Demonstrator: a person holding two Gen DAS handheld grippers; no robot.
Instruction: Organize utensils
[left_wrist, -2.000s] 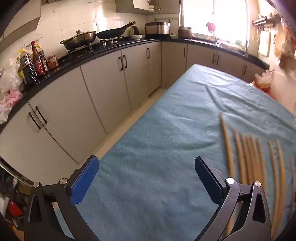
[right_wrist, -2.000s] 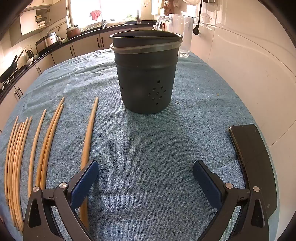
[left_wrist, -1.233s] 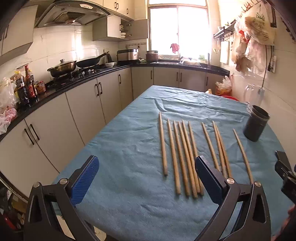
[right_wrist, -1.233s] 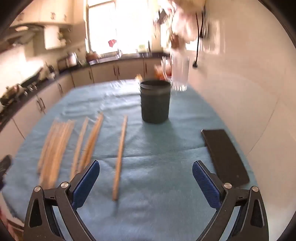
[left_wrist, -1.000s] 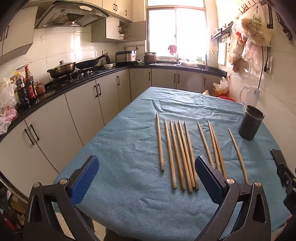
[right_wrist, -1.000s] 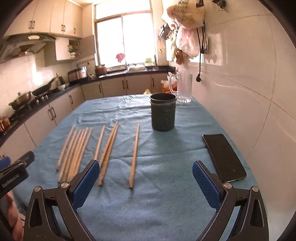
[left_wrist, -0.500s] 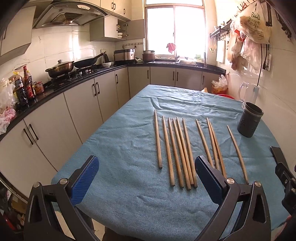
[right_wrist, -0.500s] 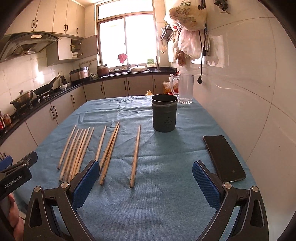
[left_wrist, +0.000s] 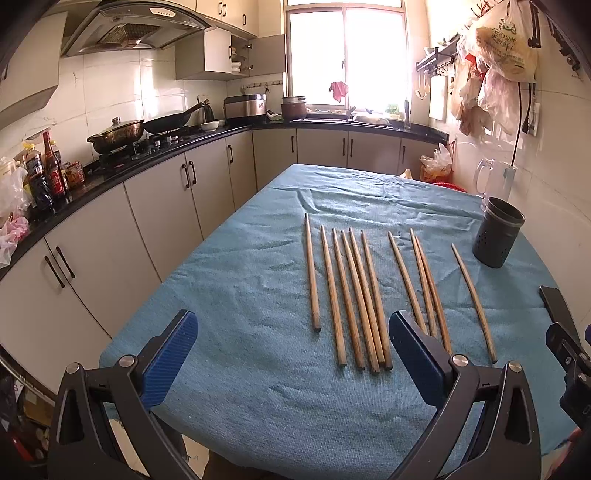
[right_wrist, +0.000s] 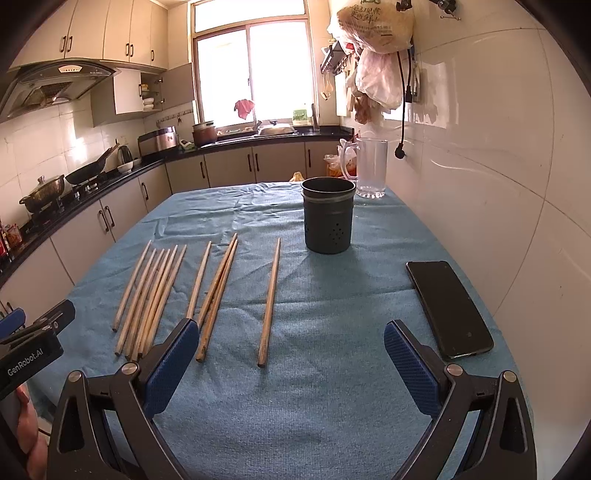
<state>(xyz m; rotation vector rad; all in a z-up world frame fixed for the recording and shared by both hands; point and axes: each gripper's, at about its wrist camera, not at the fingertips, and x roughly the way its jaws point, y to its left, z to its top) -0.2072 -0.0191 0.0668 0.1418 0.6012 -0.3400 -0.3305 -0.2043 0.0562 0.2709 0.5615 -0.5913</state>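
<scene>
Kitchen cabinets and a bright window fill the top of both views, and below them a blue-clothed desk (right_wrist: 332, 387) carries ten wooden chopsticks (left_wrist: 365, 295) in a loose row, long axes running away from the cameras, with the dark perforated holder (right_wrist: 328, 221) standing upright at centre-right of the right view, beyond their far tips. Left gripper (left_wrist: 291, 358) and right gripper (right_wrist: 291, 363) both hover short of the near ends, fingers wide and empty; the lone chopstick (right_wrist: 269, 299) nearest the holder lies just left of centre ahead of the right fingers, so that hand seems better placed, while a phone (right_wrist: 448, 306) lies at the right edge.
</scene>
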